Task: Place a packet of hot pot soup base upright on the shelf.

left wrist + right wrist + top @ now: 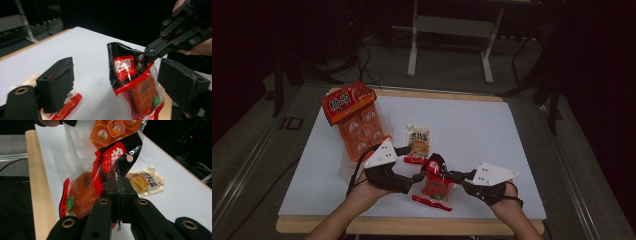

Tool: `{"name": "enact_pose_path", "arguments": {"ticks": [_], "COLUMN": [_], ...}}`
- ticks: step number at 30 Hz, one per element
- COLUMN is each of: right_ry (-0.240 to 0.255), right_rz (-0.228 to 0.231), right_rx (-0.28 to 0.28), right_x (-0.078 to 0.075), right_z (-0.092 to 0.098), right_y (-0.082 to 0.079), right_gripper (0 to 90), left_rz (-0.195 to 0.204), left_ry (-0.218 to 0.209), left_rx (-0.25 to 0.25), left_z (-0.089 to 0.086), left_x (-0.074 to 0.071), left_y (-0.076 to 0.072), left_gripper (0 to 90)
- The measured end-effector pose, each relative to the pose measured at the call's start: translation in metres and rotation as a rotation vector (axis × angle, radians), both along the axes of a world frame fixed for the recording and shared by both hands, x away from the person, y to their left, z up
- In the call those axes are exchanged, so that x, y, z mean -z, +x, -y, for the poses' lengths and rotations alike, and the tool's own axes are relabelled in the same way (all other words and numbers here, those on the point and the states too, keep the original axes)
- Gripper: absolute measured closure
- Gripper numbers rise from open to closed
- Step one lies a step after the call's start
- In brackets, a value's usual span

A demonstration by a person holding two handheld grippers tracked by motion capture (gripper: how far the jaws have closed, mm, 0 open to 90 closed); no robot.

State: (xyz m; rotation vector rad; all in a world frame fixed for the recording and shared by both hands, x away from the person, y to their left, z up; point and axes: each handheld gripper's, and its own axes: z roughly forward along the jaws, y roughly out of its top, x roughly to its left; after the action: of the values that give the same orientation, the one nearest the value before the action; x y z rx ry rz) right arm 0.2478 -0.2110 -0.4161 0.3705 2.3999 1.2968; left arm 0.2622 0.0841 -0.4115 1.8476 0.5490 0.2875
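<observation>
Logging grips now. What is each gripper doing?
Left gripper: open, jaws either side of the red snack packet, not pressing.
Right gripper: shut on the red snack packet.

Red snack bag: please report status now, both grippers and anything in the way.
Right gripper shut on red snack bag, top edge pinched. Left gripper open, jaws either side of bag, not pressing. Torn red strip on table in front.

Your snack pouch (437, 181) is clear over an orange-brown filling, with a black top, a red label panel, red edging and a small green round mark. The tray pack (356, 120) at the far left is orange with a red header and round white-and-orange seals. The spouted sachet (419, 140) is white with a yellow-brown picture. Both grippers are black with grey plates, and the bench (472, 125) is white with a pale wooden edge.
</observation>
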Motion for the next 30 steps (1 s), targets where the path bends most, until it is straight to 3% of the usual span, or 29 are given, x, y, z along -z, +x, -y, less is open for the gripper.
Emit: {"name": "enact_pose_path", "arguments": {"ticks": [3, 9, 21, 26, 30], "right_ry": [0.0, -0.001, 0.0, -0.007, -0.011], "right_rz": [0.002, 0.015, 0.02, 0.019, 0.02], "right_rx": [-0.009, -0.031, -0.053, -0.058, -0.066], "right_x": [-0.001, -0.002, -0.003, -0.002, -0.001], "right_z": [-0.002, -0.007, -0.01, -0.011, -0.012], "right_y": [-0.002, -0.006, -0.008, -0.007, -0.008], "right_gripper": [89.0, 89.0, 89.0, 88.9, 88.1], "left_rz": [-0.016, -0.032, -0.141, -0.104, -0.113], "left_ry": [0.009, 0.01, -0.038, 0.005, 0.008], "left_rx": [0.014, 0.057, 0.184, 0.199, 0.197], "left_z": [0.007, 0.013, 0.011, 0.011, 0.009], "left_x": [0.001, 0.003, 0.013, 0.012, 0.009], "left_y": [0.003, 0.012, 0.027, 0.024, 0.024], "left_gripper": [16.5, 30.2, 57.7, 73.9, 84.8]}}
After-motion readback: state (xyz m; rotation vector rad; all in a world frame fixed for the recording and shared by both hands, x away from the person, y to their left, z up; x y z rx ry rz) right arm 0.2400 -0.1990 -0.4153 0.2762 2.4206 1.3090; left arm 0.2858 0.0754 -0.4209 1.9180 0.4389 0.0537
